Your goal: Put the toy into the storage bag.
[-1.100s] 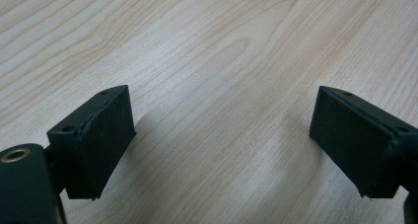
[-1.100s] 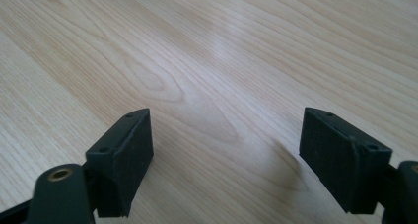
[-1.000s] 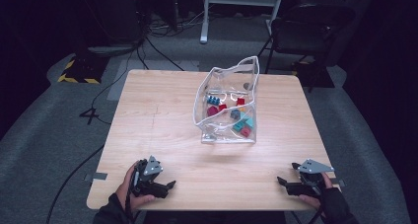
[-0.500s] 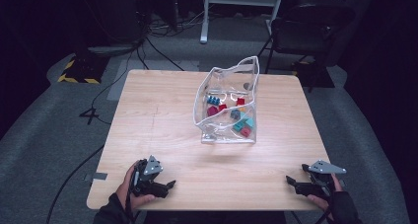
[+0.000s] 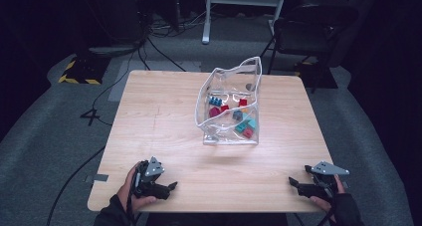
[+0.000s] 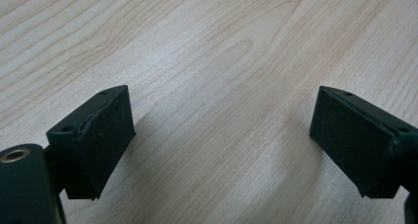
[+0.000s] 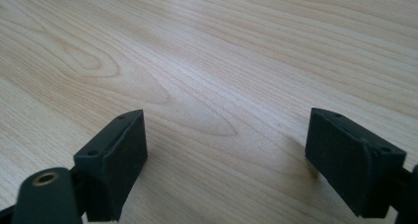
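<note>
Nearest to us, our left tool (image 5: 169, 187) rests at the counter's (image 5: 149, 116) near left corner, jaws apart with only bare wood between them. Our right tool (image 5: 294, 184) sits at the near right corner, jaws likewise spread over bare wood. Farther off, near the counter's middle and well apart from both, stands the clear pouch (image 5: 229, 104), open-topped, with small coloured blocks (image 5: 244, 126) inside.

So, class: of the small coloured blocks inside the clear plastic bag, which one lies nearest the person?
The red block at the clear plastic bag's near right corner; the teal blocks sit just behind it.
</note>
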`<state>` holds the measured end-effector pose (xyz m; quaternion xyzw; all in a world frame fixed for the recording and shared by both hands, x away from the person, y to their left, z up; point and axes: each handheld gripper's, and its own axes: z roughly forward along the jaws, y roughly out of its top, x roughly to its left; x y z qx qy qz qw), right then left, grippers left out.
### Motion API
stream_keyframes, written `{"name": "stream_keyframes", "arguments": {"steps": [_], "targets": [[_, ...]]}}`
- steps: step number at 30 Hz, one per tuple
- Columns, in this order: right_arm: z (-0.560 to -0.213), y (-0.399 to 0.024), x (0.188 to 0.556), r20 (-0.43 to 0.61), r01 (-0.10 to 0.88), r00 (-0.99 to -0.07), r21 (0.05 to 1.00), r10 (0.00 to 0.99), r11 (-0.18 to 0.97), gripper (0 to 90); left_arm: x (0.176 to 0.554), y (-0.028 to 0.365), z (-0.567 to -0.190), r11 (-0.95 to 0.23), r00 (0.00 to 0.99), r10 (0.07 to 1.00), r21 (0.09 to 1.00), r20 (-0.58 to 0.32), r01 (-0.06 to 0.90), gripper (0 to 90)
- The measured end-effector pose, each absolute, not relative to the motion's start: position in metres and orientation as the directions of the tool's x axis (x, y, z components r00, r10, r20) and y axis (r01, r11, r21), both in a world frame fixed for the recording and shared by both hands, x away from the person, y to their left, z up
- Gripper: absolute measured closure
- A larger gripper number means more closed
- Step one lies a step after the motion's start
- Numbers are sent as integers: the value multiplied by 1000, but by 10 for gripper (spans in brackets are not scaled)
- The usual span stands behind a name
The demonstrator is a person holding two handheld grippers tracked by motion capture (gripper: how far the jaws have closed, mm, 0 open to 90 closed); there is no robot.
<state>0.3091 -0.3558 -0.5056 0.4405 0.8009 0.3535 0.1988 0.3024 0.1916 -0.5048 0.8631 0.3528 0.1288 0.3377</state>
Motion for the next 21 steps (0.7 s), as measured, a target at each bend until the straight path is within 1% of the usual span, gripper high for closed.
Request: {"name": "stream_keyframes", "arguments": {"steps": [21], "targets": [[-506,-356,309,-6,563,-536,742,844,363,164,303,191,-505,-518,717,697,676,-22,525,97]]}}
